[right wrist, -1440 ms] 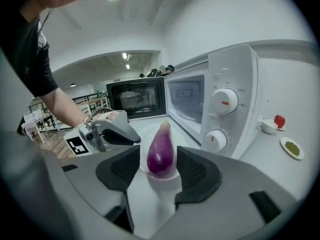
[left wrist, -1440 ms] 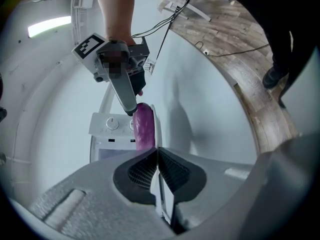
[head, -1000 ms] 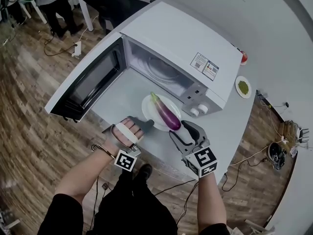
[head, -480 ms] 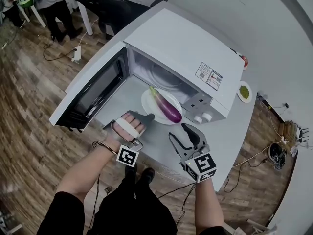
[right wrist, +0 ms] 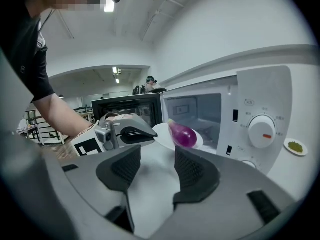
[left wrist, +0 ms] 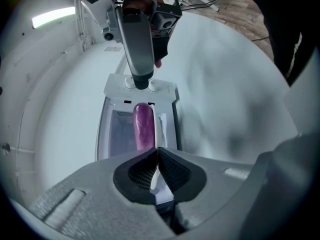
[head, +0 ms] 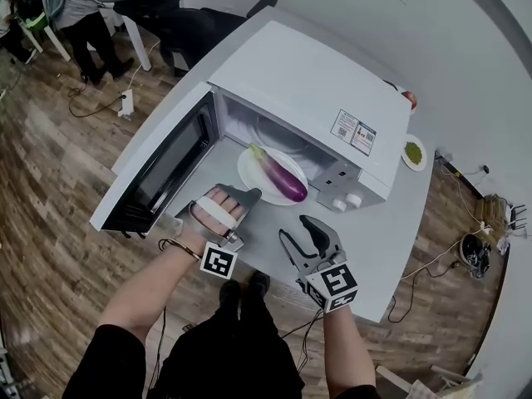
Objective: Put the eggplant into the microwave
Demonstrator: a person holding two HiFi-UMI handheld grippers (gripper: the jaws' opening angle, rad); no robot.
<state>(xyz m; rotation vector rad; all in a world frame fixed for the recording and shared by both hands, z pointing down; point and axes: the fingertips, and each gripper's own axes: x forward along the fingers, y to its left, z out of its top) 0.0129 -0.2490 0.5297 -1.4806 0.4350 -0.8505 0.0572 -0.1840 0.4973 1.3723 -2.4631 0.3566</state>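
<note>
A purple eggplant (head: 279, 174) lies on a white plate (head: 248, 175) at the mouth of the open microwave (head: 307, 81). My left gripper (head: 252, 194) is shut on the plate's near rim (left wrist: 155, 180), and the eggplant (left wrist: 143, 126) shows just beyond its jaws. My right gripper (head: 298, 231) hangs open and empty over the tabletop, a little short of the plate and to its right. In the right gripper view, the eggplant (right wrist: 182, 134), the plate (right wrist: 161, 133) and the left gripper (right wrist: 132, 131) stand ahead of the spread right jaws (right wrist: 155, 171).
The microwave door (head: 162, 160) swings wide open to the left. Its knobs (right wrist: 262, 131) are on the right front panel. A small dish of green stuff (head: 413, 152) sits on the table's far right. People and chairs stand at the back left of the wooden floor.
The left gripper has carried the plate with the eggplant forward to the microwave's opening. The right gripper now stands farther from the plate, still open.
</note>
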